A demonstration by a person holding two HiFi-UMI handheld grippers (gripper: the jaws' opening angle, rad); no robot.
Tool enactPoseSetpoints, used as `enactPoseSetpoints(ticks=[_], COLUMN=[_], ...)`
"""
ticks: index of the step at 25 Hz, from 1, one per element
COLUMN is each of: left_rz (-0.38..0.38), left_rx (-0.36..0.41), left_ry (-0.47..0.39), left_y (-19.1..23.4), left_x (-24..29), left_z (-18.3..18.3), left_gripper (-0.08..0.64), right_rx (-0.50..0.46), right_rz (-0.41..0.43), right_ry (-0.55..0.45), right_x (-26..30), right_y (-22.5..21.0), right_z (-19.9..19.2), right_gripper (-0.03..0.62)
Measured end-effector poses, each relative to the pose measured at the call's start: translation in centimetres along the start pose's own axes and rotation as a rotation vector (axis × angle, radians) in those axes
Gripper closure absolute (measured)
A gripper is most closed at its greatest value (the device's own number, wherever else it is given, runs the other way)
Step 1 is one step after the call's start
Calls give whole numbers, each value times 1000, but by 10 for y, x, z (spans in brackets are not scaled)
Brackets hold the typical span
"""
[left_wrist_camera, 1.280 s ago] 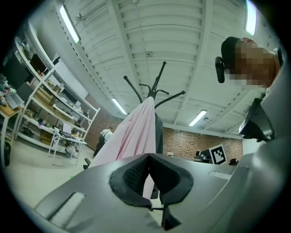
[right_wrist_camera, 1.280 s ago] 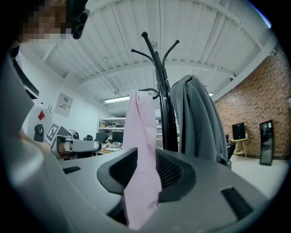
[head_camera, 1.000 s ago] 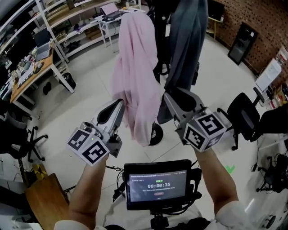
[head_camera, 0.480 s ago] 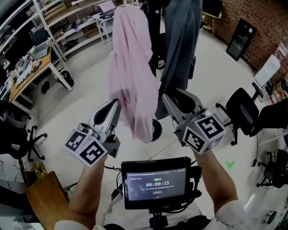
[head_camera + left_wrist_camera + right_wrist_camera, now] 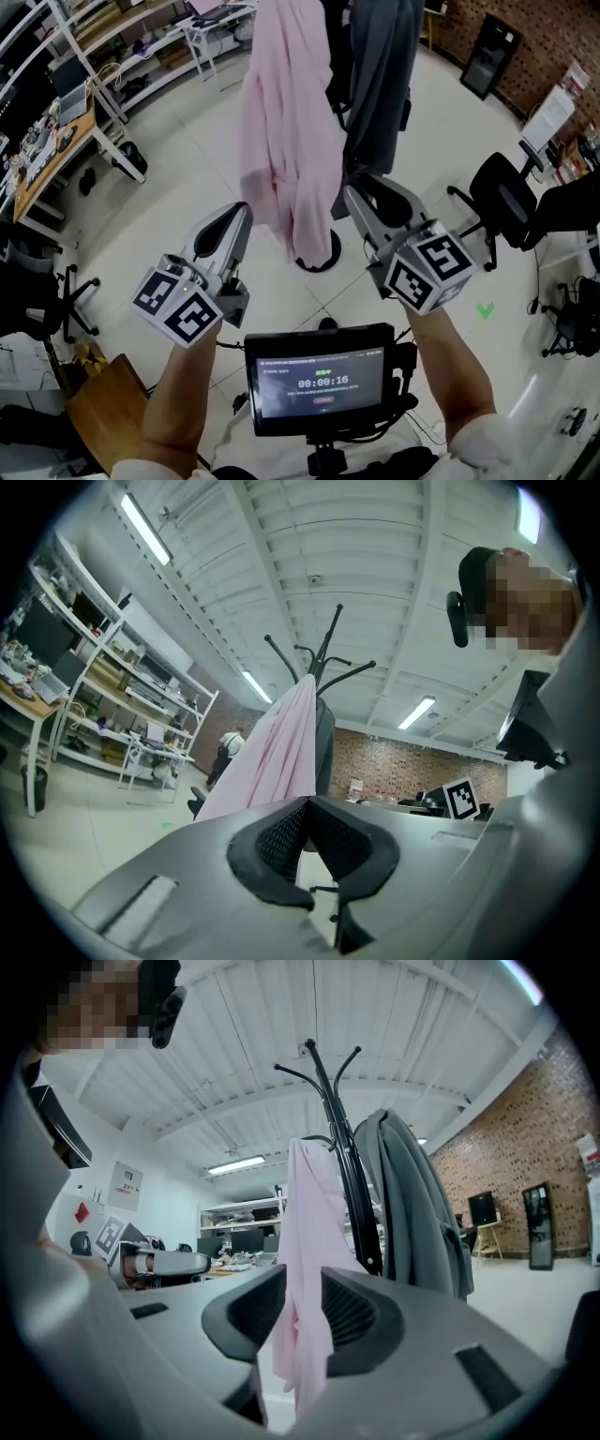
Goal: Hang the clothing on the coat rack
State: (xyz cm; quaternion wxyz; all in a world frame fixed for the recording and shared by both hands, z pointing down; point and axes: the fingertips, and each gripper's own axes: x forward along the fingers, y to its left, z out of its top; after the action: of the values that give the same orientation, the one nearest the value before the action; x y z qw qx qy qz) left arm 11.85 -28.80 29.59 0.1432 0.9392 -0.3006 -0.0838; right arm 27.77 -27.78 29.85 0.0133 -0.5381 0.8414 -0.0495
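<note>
A pink garment [image 5: 286, 141] hangs from the black coat rack [image 5: 333, 1101], beside a grey garment [image 5: 380, 84] on the same rack. The rack's round base [image 5: 323, 255] shows under the pink hem. My left gripper [image 5: 239, 214] is shut and holds nothing, pointing at the pink garment [image 5: 277, 761] from a short way off. My right gripper [image 5: 361, 195] stands open, its jaws a small gap apart. The pink garment [image 5: 314, 1241] shows through that gap but hangs beyond it, untouched. In the left gripper view the rack's hooks [image 5: 323, 658] rise above the cloth.
A black office chair [image 5: 511, 211] stands to the right of the rack. A wooden desk [image 5: 56, 150] and white shelving [image 5: 141, 56] line the left side. A small monitor [image 5: 319, 375] sits below my hands. A brick wall [image 5: 525, 1138] is at the far right.
The view has shifted a little, so the rack and garments sit slightly further right in the frame. Both grippers keep their pose, and the pink garment hangs free throughout.
</note>
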Motion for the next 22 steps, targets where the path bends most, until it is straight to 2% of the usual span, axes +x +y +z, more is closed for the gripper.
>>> enactPoseSetpoints(ticks=[11, 22], left_rz=[-84, -135], left_rx=[-3, -20], left_ry=[49, 62], left_y=[-29, -59], left_x=[-40, -72], left_z=[-15, -26], left_gripper=[560, 560], right_rx=[0, -39], right_rz=[-65, -73], right_ry=[29, 37], right_x=[-41, -74], right_y=[48, 90], right_z=[-15, -18], right_gripper=[502, 508])
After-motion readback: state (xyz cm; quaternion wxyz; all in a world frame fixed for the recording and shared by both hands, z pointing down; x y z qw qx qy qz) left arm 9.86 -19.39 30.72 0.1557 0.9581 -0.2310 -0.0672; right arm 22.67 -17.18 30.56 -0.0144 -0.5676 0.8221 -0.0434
